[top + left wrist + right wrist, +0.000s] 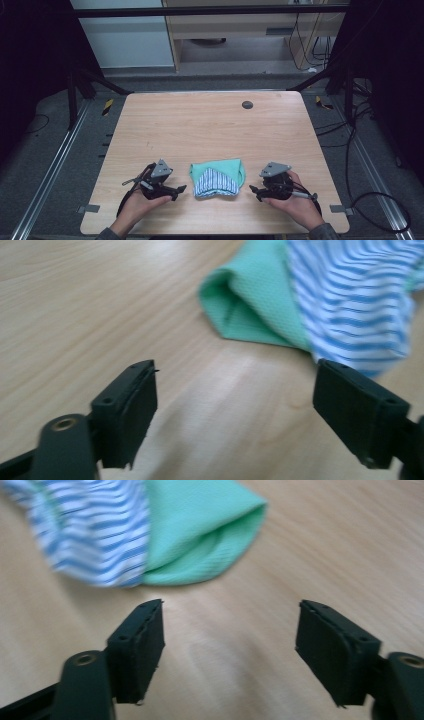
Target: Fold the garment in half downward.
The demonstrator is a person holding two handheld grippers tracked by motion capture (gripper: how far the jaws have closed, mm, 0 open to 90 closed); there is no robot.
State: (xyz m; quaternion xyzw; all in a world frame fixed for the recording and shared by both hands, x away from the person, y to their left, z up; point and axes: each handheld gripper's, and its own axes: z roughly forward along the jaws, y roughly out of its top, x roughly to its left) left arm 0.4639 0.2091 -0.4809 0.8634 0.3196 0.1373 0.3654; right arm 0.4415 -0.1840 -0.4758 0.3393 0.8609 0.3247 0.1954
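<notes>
A folded cloth (217, 177), green with a blue-and-white striped part on its near side, lies on the wooden table (210, 125) near the front edge. My left gripper (179, 191) rests just left of it, held in a hand, jaws wide apart and empty. In the left gripper view the cloth (310, 295) sits ahead and to the right of the open gripper (235, 405). My right gripper (252, 191) sits just right of the cloth, also open and empty. In the right gripper view the cloth (150, 530) lies ahead and left of the gripper (230, 640).
A small dark round disc (247, 104) is set in the table near its far edge. Metal rails run along the floor on both sides, with cables (360, 150) at the right. A wooden cabinet (250, 25) stands beyond the table.
</notes>
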